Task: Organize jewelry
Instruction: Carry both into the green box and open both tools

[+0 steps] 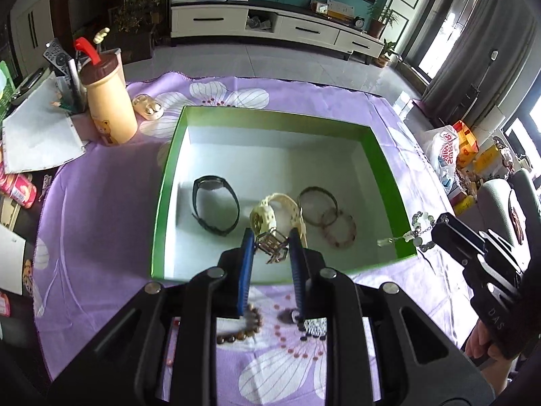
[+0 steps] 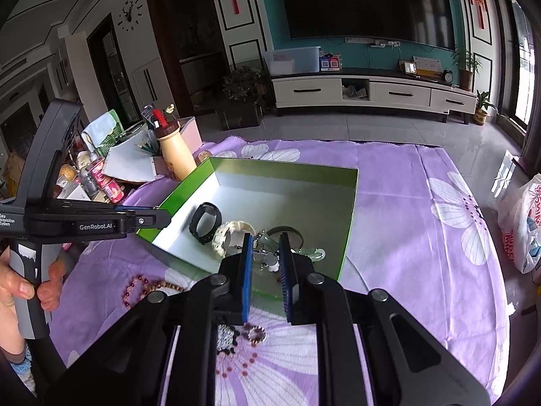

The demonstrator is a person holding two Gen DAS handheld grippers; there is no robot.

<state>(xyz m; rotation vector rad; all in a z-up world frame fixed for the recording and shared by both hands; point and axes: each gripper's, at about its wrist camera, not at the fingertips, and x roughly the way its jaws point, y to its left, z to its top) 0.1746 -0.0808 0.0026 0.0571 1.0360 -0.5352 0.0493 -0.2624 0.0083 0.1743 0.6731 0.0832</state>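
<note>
A green box point(image 1: 168, 176) with a white inside sits on the purple flowered cloth. In it lie a black watch point(image 1: 216, 203), a cream watch point(image 1: 267, 216), thin bangles point(image 1: 318, 203) and a bead bracelet point(image 1: 341, 233). My left gripper point(image 1: 271, 237) hangs over the box's near edge, shut on a metal link bracelet point(image 1: 272, 248). Over the near right corner, my right gripper point(image 2: 266, 240) is shut on a jade bead chain point(image 2: 312, 253) with coin charms; the chain point(image 1: 419, 233) dangles from it in the left wrist view too.
On the cloth in front of the box lie a wooden bead bracelet point(image 1: 243, 331), a rhinestone piece point(image 1: 314, 326), a red bead bracelet point(image 2: 135, 287) and a small ring point(image 2: 257, 335). A cream bottle point(image 1: 108, 101) and desk clutter stand at the left, a plastic bag point(image 2: 520, 226) at the right.
</note>
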